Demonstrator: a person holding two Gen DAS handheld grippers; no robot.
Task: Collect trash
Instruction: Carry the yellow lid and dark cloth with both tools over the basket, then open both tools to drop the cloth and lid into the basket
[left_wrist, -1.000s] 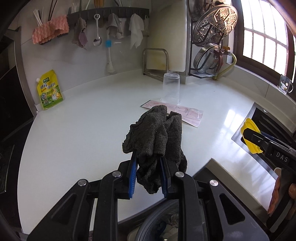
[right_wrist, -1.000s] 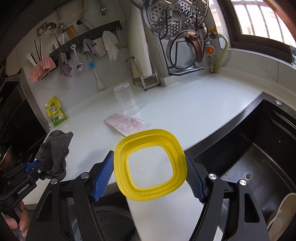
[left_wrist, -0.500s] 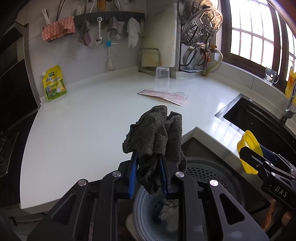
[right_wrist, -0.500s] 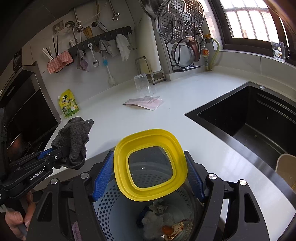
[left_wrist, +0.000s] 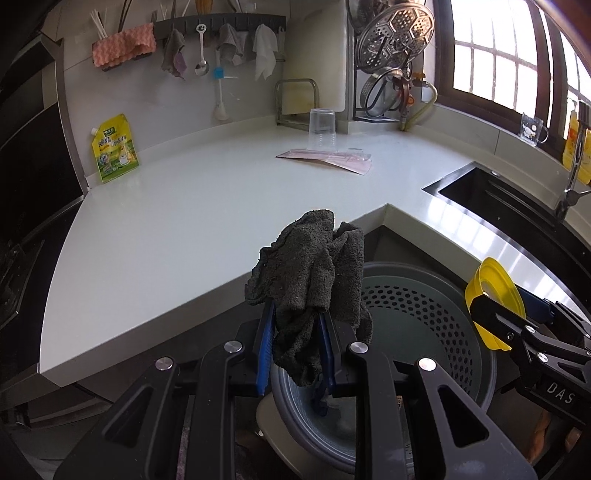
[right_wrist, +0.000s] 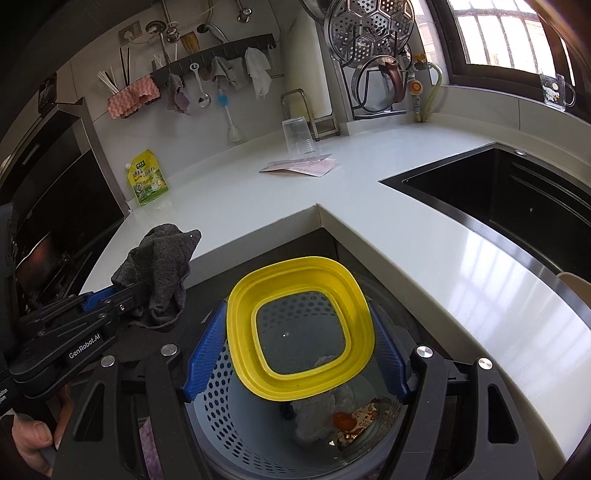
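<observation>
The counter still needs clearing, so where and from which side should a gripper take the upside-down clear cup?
Grip the clear cup across its side wall, about mid-height, coming from the front counter edge. It stands upright on its rim, tapering upward, with the rack close behind and the pink packet at its base.

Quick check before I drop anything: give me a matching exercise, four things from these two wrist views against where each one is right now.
Things:
1. dark grey terry cloth
2. yellow square plastic lid
3. clear plastic cup
4. yellow-green refill pouch

Places:
A. upside down on the white countertop, by the flat pink packet
B. leaning against the back wall
C. clamped in the left gripper
D. clamped in the right gripper, above the perforated grey bin

Pairs: 1-C, 2-D, 3-A, 4-B
</observation>
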